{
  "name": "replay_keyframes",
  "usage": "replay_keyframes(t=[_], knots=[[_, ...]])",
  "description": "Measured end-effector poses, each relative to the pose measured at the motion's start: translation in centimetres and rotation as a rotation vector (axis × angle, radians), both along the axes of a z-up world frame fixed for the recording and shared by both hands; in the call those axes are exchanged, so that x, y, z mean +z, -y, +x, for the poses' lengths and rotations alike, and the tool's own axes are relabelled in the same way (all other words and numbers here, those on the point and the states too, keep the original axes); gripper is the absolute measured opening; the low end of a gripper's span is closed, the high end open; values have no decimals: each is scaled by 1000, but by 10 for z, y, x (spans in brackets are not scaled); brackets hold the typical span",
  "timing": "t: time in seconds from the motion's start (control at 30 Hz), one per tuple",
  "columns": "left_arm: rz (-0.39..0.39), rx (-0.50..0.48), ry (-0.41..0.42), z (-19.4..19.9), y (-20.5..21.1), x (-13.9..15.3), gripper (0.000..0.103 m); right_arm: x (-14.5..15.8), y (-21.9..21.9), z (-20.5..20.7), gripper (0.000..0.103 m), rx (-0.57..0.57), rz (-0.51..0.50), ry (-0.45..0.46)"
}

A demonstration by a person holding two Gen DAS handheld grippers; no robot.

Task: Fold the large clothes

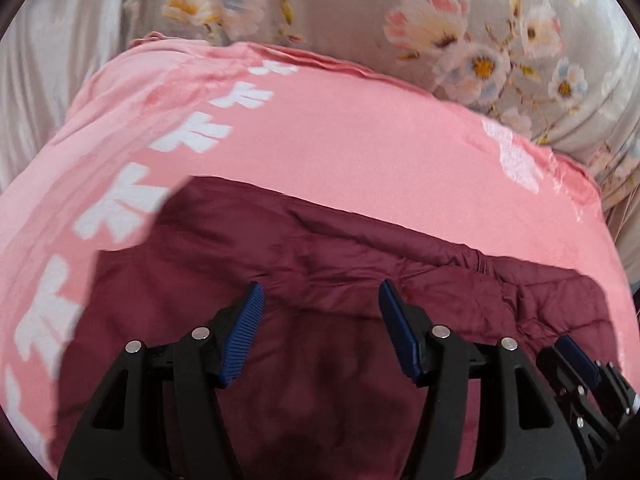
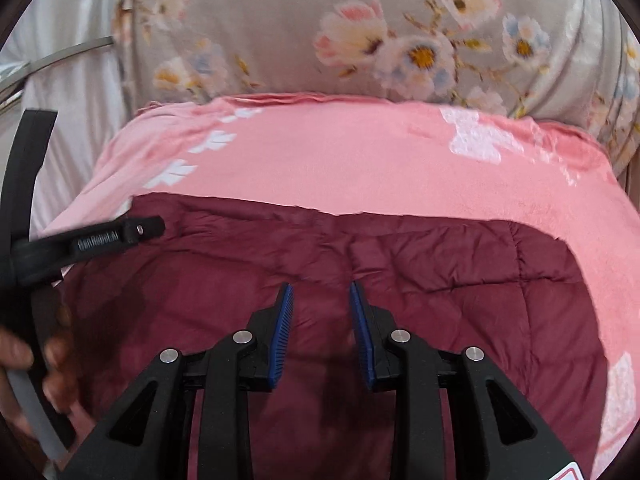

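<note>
Now both jaws gape empty over the maroon jacket point(image 2: 400, 272).

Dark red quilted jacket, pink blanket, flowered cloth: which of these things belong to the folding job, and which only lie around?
Belong to the job:
- dark red quilted jacket, spread flat
- left hand-held gripper, open above the jacket
- right hand-held gripper, open above the jacket

Only lying around:
- pink blanket with white prints, under the jacket
- grey flowered cloth, behind the blanket

A maroon quilted jacket point(image 2: 360, 264) lies flat and creased on a pink blanket point(image 2: 340, 160).
</note>
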State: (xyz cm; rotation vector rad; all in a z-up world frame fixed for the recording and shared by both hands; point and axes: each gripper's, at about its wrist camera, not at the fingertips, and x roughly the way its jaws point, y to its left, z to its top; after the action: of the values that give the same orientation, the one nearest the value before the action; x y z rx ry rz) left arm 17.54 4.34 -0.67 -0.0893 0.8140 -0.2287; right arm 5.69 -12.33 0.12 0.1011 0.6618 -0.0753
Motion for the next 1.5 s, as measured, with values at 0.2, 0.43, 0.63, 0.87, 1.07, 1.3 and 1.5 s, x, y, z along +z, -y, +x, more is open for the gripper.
replay_keyframes(t=[0.2, 0.43, 0.63, 0.87, 1.07, 1.3, 1.5], knots=[[-41, 120, -74, -33, -95, 10, 72, -5, -39, -35, 28, 53, 76, -22], [-119, 210, -184, -59, -162, -21, 72, -20, -66, -59, 28, 49, 78, -60], [-281, 186, -275, -70, -175, -49, 77, -33, -74, -64, 28, 26, 26, -87], [-309, 161, -272, -69, -162, -53, 82, -51, -85, -64, 30, 23, -56, -106], [-289, 127, -259, -62, -143, -50, 64, -56, -92, -63, 31, 27, -126, -95], [-273, 66, -193, -68, -125, -16, 21, -45, -90, -85, 23, 12, -118, -46], [-285, -15, -94, -87, -109, 27, 15, -46, -98, -96, 13, 12, -183, -32]])
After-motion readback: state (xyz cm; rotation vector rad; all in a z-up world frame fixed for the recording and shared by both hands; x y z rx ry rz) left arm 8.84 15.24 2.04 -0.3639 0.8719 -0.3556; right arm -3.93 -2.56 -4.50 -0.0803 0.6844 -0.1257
